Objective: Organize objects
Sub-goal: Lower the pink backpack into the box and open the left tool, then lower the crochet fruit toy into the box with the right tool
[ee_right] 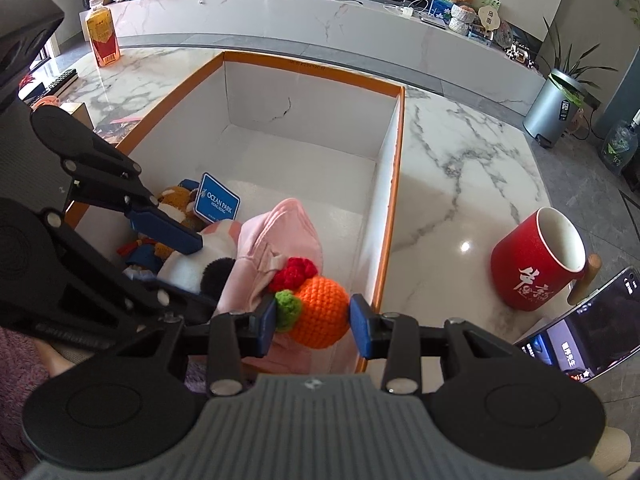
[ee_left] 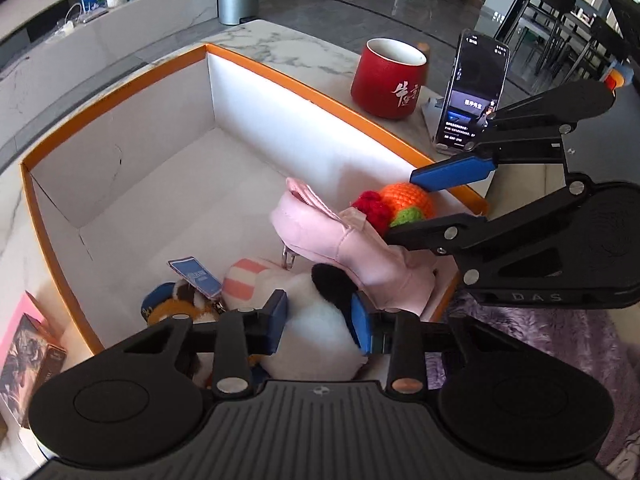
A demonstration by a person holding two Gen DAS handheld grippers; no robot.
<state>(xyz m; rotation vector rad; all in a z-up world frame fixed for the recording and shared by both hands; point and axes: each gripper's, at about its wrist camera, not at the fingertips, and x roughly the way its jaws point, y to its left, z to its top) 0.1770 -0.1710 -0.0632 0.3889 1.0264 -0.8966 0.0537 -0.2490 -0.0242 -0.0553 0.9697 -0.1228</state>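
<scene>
Both handheld tools are built the same way. The left gripper (ee_left: 320,326) has matte black linkage arms, silver rivet heads at each joint and one copper-coloured one, and blue pads (ee_left: 277,322) on its fingers. Behind the fingers sit two round black discs with faint concentric rings and, between them, a ribbed dark-grey plate with a small round emblem. The right gripper (ee_right: 313,320) matches it: blue pads (ee_right: 362,328), black arms, silver rivets and a lighter grey ribbed plate; faint raised lettering runs along its body. A fuzzy purple sleeve (ee_left: 560,344) shows just behind it.
</scene>
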